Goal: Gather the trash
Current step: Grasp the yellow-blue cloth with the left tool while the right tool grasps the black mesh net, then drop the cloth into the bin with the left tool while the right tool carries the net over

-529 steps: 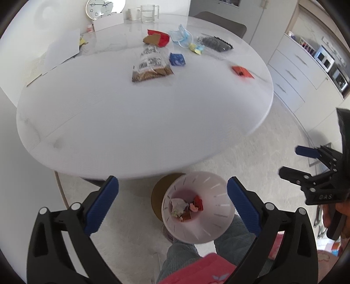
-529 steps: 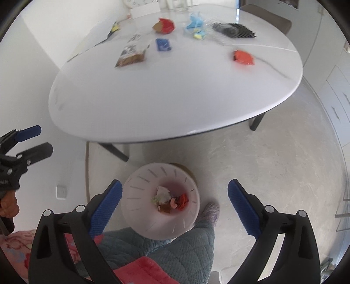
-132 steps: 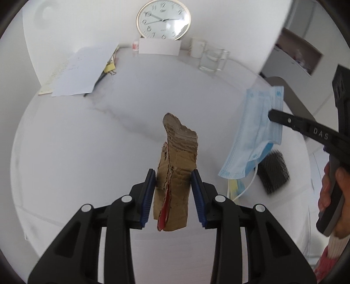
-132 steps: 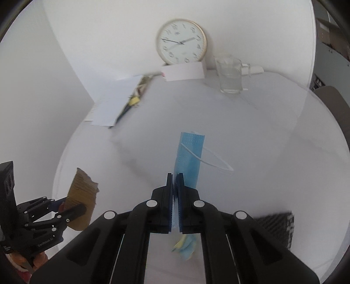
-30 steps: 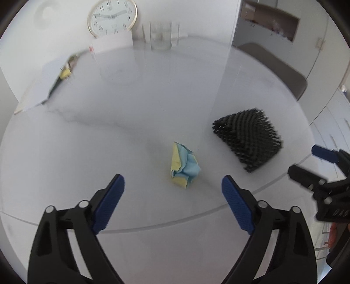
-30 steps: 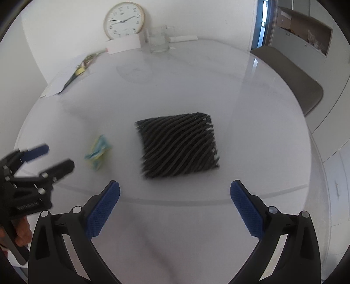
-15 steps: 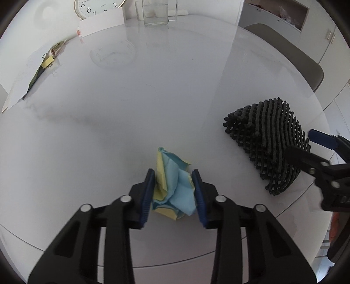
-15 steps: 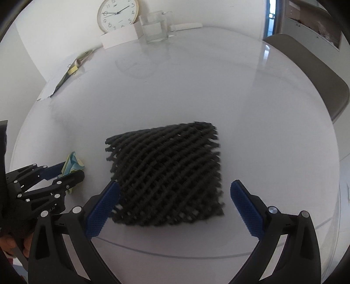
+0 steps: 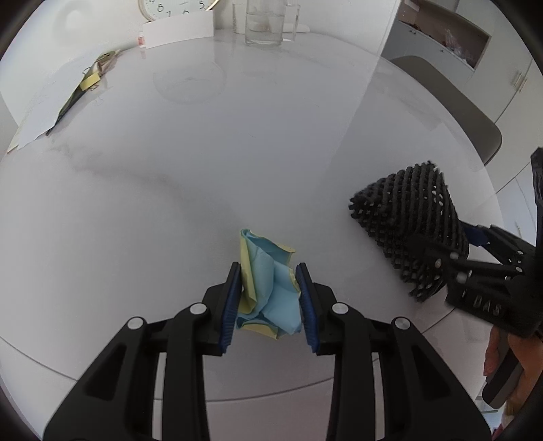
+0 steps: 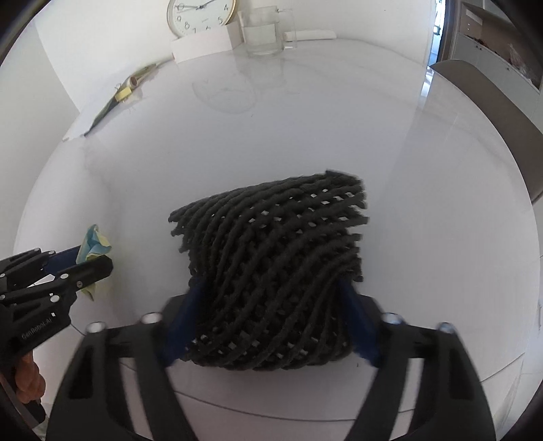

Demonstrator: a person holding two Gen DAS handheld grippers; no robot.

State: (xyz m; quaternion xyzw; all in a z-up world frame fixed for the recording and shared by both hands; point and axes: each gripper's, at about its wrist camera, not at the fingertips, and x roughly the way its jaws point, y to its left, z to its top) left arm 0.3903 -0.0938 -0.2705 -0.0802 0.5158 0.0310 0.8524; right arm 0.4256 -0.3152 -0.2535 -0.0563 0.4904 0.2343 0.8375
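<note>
A crumpled blue and yellow paper wad (image 9: 271, 298) rests on the white round table (image 9: 169, 169). My left gripper (image 9: 268, 271) is shut on it, with a blue pad pressed against each side. The right wrist view shows the same wad (image 10: 93, 247) and the left gripper (image 10: 93, 259) at the left edge. A black foam net (image 10: 271, 237) lies to the right of the wad. It sits between the pads of my right gripper (image 10: 271, 288), whose jaws are closing on it, and it buckles upward. In the left wrist view the net (image 9: 407, 210) and the right gripper (image 9: 444, 237) are at the right.
A clock (image 10: 200, 15), a white card (image 9: 176, 32) and a glass jug (image 9: 264, 23) stand at the far edge. Papers with a pen (image 9: 51, 98) lie at the far left. A grey chair (image 9: 451, 101) stands beyond the table at the right.
Both grippers came down to the table. The left went from wide open to shut on the paper wad. The right went from wide open to squeezing the net, which has bunched up.
</note>
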